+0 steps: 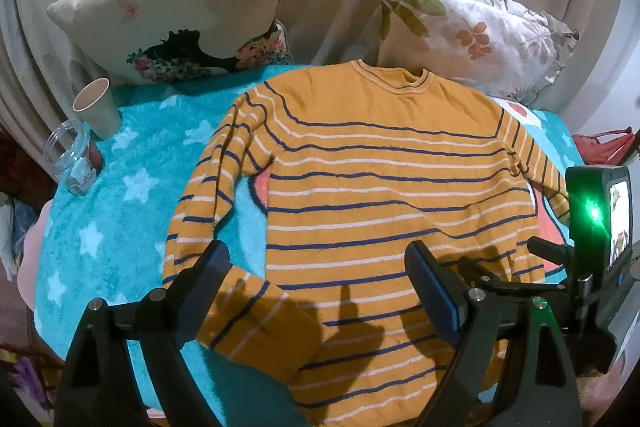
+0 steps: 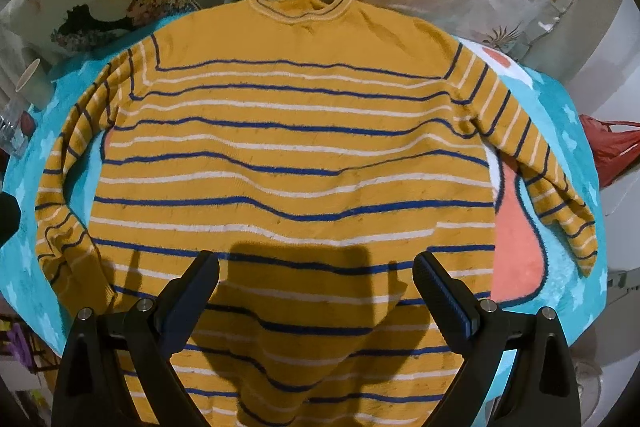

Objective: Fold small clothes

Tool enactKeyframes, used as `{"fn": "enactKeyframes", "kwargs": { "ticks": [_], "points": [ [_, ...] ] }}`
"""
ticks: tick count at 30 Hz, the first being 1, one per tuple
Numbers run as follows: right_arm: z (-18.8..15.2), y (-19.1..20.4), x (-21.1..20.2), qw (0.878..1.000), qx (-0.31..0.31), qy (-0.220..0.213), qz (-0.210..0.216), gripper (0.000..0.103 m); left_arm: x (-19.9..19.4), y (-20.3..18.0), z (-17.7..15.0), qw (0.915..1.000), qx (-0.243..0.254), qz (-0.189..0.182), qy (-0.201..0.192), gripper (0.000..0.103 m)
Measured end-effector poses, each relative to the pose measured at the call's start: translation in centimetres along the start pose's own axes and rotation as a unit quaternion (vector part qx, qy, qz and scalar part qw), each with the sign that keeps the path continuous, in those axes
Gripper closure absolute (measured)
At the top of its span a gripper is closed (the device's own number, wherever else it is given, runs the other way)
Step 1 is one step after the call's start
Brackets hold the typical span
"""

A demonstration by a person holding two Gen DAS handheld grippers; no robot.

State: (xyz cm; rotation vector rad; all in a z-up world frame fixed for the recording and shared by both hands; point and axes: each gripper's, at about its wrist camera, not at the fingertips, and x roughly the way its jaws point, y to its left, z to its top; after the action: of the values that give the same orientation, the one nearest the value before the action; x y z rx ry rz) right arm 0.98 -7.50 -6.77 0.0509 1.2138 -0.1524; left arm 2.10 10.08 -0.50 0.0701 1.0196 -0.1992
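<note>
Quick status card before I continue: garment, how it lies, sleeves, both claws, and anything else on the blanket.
garment: striped sweater, mustard with blue and white stripes
lay: spread flat on turquoise star blanket, collar away from cameras
sleeves: both unfolded, lying beside the body
left claw: open, empty, above the hem area
right claw: open, empty, above the lower body
clutter: paper cup, glass jar

Turquoise star blanket [image 1: 132, 163], striped sweater [image 1: 360, 179], cup [image 1: 98, 109], jar [image 1: 74, 163]
</note>
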Motion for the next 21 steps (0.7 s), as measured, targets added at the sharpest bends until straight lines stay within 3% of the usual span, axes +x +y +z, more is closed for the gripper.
{"fn": "enactKeyframes", "kwargs": {
  "ticks": [21],
  "points": [
    [0.0,0.4,1.2,1.000,-0.002,0.019,0.000,0.004,0.9,0.0,-0.1,0.9999,-0.001,-0.005,0.013,0.014]
  ]
}}
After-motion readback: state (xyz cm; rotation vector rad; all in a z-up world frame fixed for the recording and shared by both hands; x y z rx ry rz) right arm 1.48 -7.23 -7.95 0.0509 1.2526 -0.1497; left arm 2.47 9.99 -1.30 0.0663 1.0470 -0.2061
